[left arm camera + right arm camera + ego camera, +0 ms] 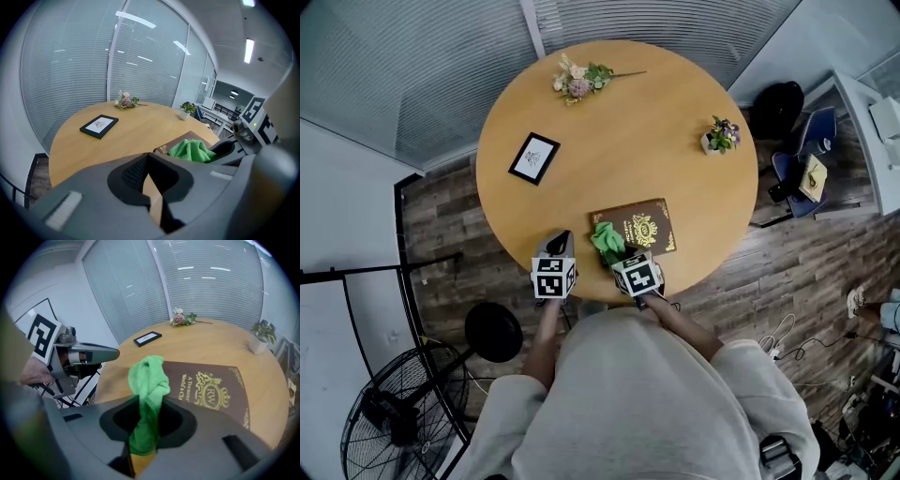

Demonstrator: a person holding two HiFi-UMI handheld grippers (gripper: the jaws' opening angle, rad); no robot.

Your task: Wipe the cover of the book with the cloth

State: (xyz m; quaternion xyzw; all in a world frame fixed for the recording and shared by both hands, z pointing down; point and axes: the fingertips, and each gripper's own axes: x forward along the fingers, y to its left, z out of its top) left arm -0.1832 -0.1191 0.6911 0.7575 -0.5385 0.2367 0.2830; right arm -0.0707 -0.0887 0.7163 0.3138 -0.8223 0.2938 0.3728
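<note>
Book lies at the near edge of the tabletop, cloth bunched over its left end, pinched in our right claw. We should press flat and sweep evenly; our left claw sits closed, empty, beside.

Round wood table fills upper-centre of head view. On it: bunch of flowers at top edge, black picture frame lying flat at left, small potted plant at right, brown book w/ gold print flat nr the bottom edge, all well apart.
</note>
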